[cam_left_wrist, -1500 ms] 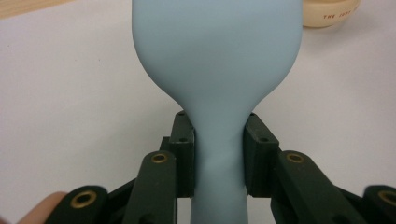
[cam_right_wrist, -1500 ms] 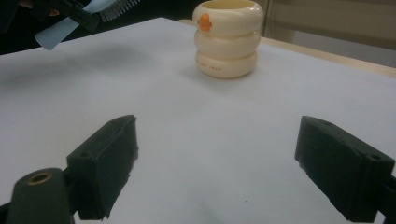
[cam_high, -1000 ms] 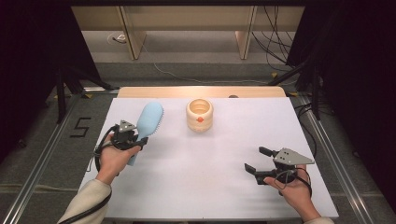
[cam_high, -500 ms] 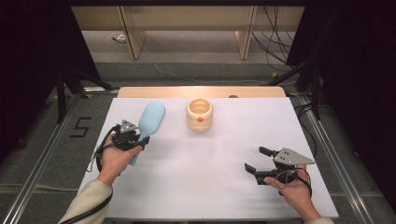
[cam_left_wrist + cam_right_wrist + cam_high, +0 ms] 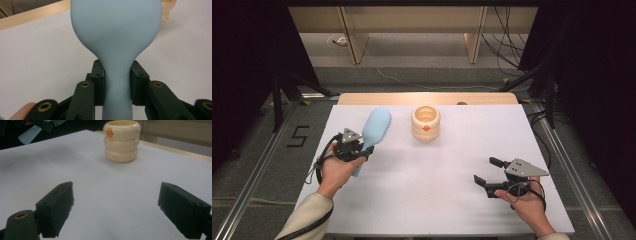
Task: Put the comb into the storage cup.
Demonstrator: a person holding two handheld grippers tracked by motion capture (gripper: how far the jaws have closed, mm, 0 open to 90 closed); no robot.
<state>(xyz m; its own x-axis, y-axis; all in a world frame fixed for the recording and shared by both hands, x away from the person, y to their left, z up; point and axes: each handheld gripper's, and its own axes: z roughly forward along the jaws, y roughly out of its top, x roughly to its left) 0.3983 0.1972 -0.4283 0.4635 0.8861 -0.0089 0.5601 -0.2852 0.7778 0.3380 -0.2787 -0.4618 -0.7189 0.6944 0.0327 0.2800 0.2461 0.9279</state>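
**Brush held by the neck, cup waiting beyond**

The right gripper (image 5: 486, 172) rests wide apart and empty near the front of the white surface (image 5: 437, 200). The left gripper (image 5: 362, 150) is clamped on the neck of the pale blue brush (image 5: 376, 127). Its long axis runs away from the person, head leaning toward the cream cup (image 5: 425, 122). To do this well, keep the clamp firm and the handle in line with the jaws while lifting.
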